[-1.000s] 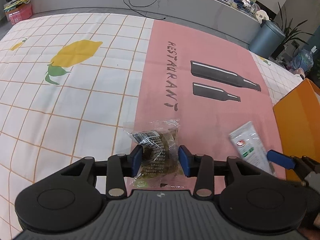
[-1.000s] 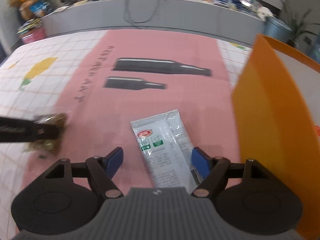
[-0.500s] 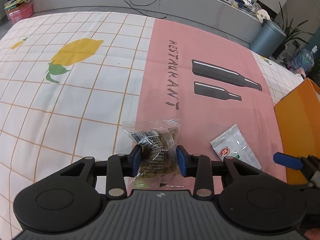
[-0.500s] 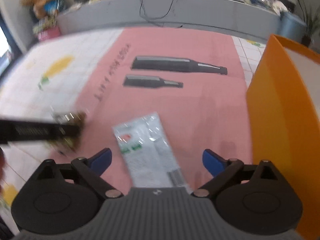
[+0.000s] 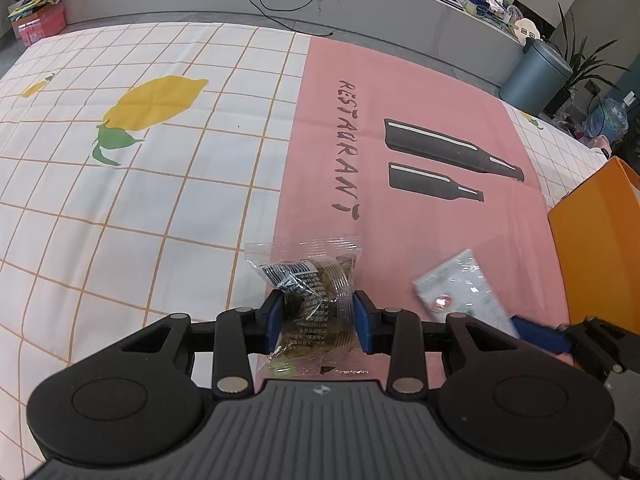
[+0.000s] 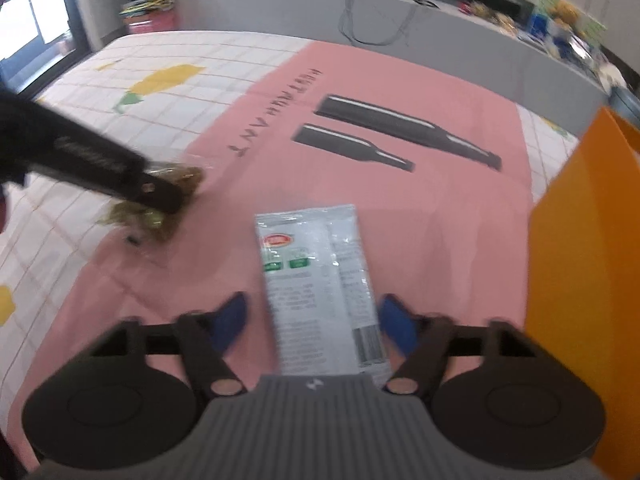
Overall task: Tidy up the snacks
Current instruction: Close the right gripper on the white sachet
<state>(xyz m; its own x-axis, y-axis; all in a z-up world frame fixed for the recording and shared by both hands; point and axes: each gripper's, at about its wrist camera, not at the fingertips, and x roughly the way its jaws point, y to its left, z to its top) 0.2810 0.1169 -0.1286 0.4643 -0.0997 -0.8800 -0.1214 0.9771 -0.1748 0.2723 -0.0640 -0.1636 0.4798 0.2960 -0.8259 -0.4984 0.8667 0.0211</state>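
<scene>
Since a moment ago the right gripper point(image 6: 312, 318) has closed in around the white sachet point(image 6: 320, 288), jaws wide; left gripper point(image 5: 316, 320) clamps the clear biscuit packet point(image 5: 310, 288) at lower centre.

The cookie packet point(image 5: 316, 280) is clear, glossy plastic film, crinkled, with a serrated top seal, and its brown contents show through. The white sachet point(image 6: 320, 280) is smooth, shiny printed plastic that catches highlights. Cloth covers the tabletop point(image 5: 160, 200): matt, printed fabric with faint fold creases across the pink panel. The left gripper point(image 5: 316, 322) has matt black plastic arms, small round metal pins at the joints, blue rubbery-looking pads point(image 5: 362, 320) and a ribbed grey plastic body. The right gripper point(image 6: 312, 320) looks the same in make. The orange box point(image 6: 580, 240) has smooth, matt walls, like cardboard or plastic sheet.
</scene>
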